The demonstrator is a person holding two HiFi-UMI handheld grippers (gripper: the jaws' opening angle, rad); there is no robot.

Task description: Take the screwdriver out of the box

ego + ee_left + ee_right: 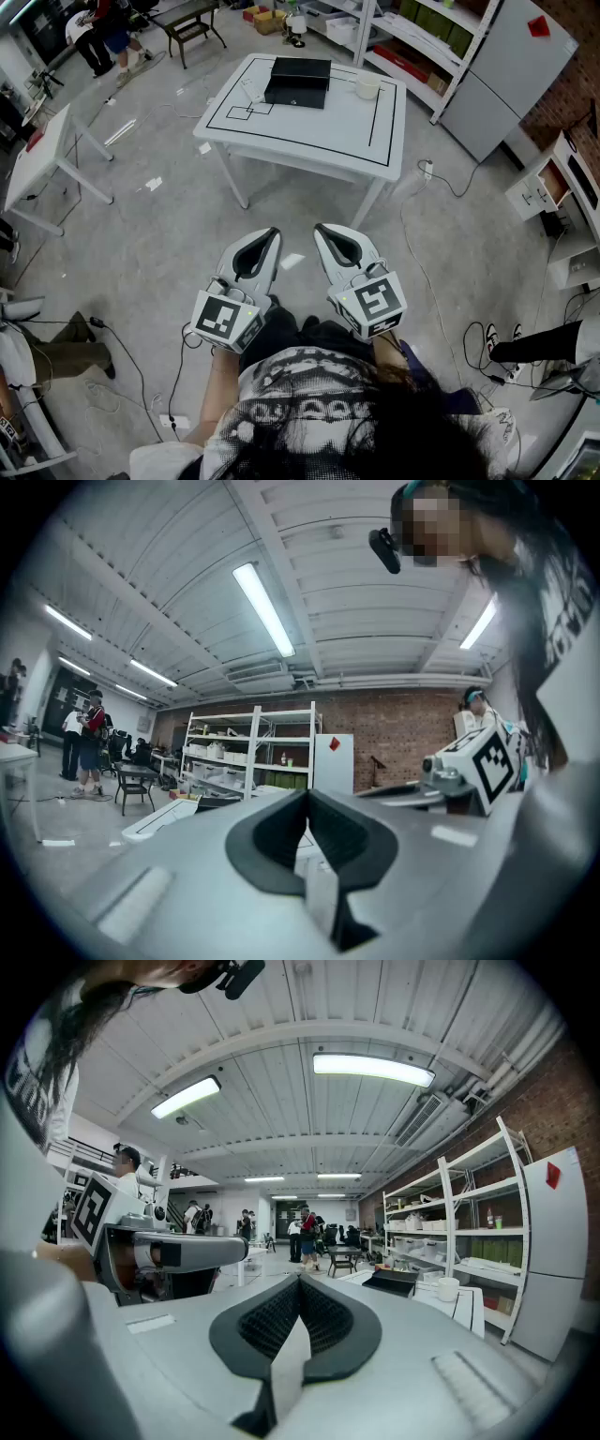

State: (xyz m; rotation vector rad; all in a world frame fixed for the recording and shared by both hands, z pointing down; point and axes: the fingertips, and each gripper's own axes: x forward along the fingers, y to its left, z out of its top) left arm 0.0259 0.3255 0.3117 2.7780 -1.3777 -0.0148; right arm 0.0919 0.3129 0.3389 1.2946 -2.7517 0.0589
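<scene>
A closed black box (298, 82) lies on the white table (309, 131) several steps ahead of me; no screwdriver shows. My left gripper (274, 232) and right gripper (319, 228) are held side by side near my waist, well short of the table, over the bare floor. Both are shut with nothing between the jaws. In the right gripper view the pads meet at the tip (300, 1279), and the box (392, 1282) sits beyond on the right. The left gripper view shows its tip (307, 794) closed too, with the box (220, 802) far off.
A white cup (367, 86) stands on the table to the right of the box. Shelving (412, 37) and a grey cabinet (506, 75) lie behind the table. A second white table (42, 159) is at left, and cables (441, 173) trail on the floor. People (103, 33) stand far back.
</scene>
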